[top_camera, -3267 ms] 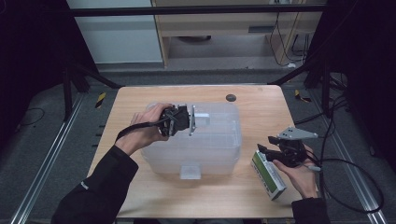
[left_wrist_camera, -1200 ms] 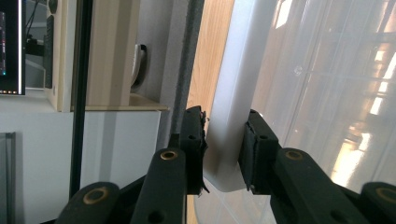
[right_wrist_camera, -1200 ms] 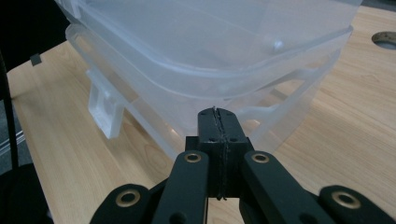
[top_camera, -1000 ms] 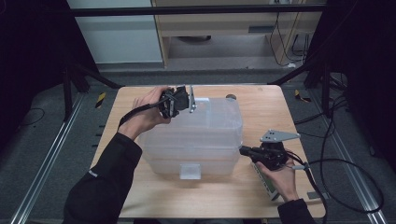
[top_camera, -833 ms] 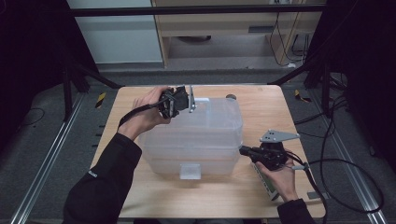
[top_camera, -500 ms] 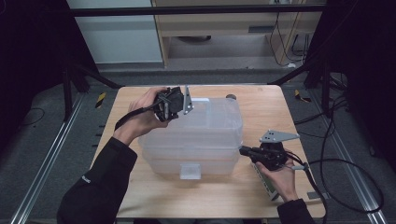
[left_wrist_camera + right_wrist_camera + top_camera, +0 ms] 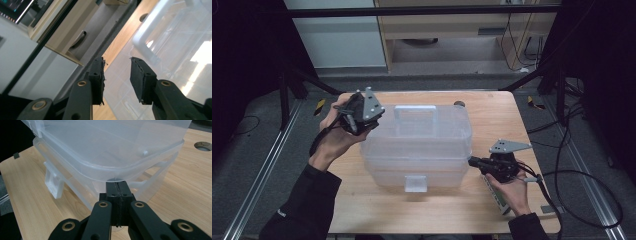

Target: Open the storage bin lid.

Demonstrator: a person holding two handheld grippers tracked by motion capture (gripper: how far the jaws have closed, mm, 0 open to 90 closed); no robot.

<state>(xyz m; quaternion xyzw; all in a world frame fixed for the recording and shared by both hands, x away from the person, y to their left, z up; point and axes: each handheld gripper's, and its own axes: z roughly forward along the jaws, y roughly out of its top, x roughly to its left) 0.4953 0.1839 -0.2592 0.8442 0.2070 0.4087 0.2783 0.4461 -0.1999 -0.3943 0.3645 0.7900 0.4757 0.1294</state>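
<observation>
A clear plastic storage box (image 7: 417, 150) with a lid and a white handle (image 7: 415, 111) stands in the middle of the wooden table (image 7: 512, 120). My left gripper (image 7: 371, 119) hovers off the box's back left corner. Its jaws are open and empty in the left gripper view (image 7: 117, 60), with the handle (image 7: 147, 37) beyond them. My right gripper (image 7: 474, 162) is shut, its tips against the box's right side. In the right gripper view (image 7: 117, 186) they sit just under the lid's rim (image 7: 140, 171), which looks slightly raised there.
A flat green and white packet (image 7: 496, 196) lies under my right hand near the table's right front edge. The box's front latch (image 7: 415, 183) hangs down. A round hole (image 7: 458, 103) is at the table's back. Dark frame bars and cables surround the table.
My left gripper has drawn away from the lid's handle to the left and up. Over three seconds my right gripper came from beside the packet to the box's right rim and has held still since.
</observation>
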